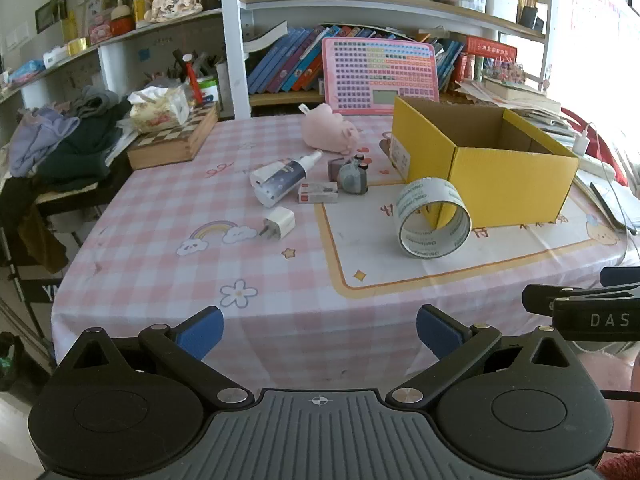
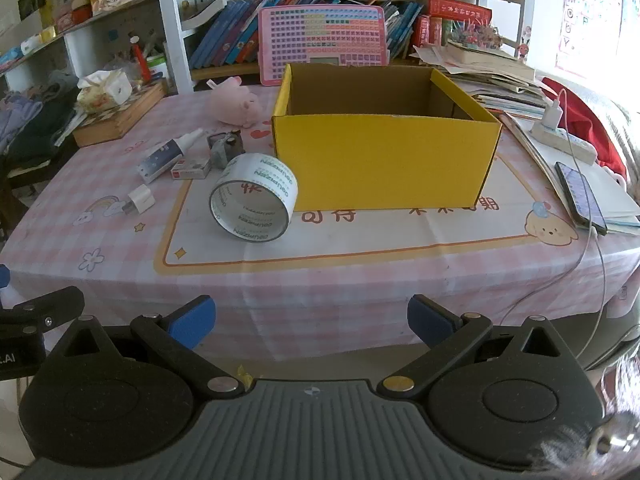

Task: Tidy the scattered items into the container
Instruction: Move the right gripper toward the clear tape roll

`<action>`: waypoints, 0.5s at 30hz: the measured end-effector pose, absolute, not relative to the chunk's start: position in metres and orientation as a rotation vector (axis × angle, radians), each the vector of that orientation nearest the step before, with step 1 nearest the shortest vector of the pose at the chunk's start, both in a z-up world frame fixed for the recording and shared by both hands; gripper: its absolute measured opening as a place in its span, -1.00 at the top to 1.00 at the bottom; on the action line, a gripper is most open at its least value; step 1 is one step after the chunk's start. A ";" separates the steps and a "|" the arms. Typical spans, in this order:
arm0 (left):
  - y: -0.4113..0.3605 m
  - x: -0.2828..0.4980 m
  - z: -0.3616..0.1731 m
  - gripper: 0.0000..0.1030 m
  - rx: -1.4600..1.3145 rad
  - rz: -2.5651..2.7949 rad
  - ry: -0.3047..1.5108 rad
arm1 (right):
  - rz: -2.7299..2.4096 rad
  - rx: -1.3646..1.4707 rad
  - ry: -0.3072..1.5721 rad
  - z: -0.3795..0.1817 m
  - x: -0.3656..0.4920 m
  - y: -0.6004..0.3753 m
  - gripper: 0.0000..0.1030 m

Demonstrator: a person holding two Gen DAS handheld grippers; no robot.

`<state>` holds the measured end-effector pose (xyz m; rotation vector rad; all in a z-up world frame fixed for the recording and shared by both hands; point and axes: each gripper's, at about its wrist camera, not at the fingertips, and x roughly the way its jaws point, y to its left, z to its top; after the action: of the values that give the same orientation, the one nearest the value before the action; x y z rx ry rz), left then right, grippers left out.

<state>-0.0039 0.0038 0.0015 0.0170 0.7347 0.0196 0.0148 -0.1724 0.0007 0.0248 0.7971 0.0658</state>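
No item is yet being placed in the yellow box: tape roll, spray bottle, charger and pink plush are lying on the surface left of it, while left gripper and right gripper are being held wide apart, empty.

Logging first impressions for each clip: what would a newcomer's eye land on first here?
The open yellow box dominates the middle of the pink checked tablecloth, with nothing visible inside it. A roll of clear tape stands on edge at its front left corner, and further left lie a spray bottle, a white charger plug and a pink plush pig. Both the left gripper and the right gripper are open at the table's near edge.
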 end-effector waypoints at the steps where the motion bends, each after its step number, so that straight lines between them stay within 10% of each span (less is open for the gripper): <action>1: 0.004 -0.004 0.002 -1.00 0.017 0.020 0.735 | 0.066 0.025 0.797 0.000 0.015 -0.173 -1.00; 15: 0.002 -0.009 0.002 -1.00 0.043 0.024 0.740 | 0.091 0.031 0.791 -0.003 0.013 -0.178 -1.00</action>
<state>-0.0088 0.0017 0.0018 0.0434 0.7404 0.0239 0.0129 -0.1782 -0.0025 0.0307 0.7910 0.0909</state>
